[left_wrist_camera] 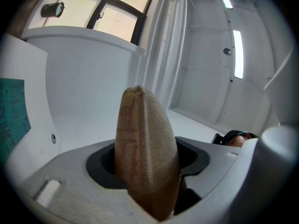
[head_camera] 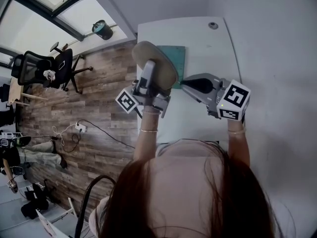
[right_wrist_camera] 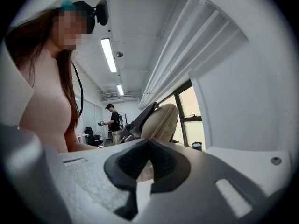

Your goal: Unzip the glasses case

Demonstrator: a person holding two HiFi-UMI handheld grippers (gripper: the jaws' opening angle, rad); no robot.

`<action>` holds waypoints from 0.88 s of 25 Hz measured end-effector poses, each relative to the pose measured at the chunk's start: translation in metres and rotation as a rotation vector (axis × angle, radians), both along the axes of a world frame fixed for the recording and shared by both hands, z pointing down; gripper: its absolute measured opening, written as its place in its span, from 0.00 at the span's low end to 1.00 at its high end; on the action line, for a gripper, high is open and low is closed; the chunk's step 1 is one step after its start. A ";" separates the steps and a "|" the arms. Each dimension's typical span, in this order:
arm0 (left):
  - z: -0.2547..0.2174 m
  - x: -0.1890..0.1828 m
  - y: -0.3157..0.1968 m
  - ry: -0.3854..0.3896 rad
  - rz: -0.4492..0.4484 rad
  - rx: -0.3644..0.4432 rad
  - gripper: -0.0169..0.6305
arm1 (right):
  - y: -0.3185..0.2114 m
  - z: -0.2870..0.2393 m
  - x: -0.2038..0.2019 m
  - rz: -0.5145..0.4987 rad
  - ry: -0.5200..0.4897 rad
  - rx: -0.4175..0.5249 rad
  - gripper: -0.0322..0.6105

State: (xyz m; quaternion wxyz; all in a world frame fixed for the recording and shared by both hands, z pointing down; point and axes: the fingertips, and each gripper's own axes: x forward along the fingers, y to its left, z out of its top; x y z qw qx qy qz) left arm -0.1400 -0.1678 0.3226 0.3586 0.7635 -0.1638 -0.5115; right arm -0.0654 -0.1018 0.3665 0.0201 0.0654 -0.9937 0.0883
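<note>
Above the white table point(head_camera: 210, 51), the left gripper point(head_camera: 148, 76) clamps the glasses case point(head_camera: 159, 63) aloft, with the right gripper point(head_camera: 184, 83), jaws pressed together, just beside its edge; unzipping likely needs the zipper pull pinched next.

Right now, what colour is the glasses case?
The glasses case is tan-beige; the left gripper view shows it best.

The lower end of the glasses case point(left_wrist_camera: 142, 125) is hidden within the left claw point(left_wrist_camera: 147, 158), its zipper indiscernible.
</note>
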 end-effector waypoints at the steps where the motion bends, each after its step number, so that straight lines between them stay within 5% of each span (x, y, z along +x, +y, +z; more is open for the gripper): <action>1: 0.001 -0.001 0.000 0.009 -0.002 -0.006 0.48 | 0.001 0.000 -0.001 0.001 0.002 0.002 0.06; 22: 0.004 -0.014 0.009 0.101 -0.049 -0.099 0.48 | 0.021 -0.001 -0.013 0.012 0.067 0.023 0.06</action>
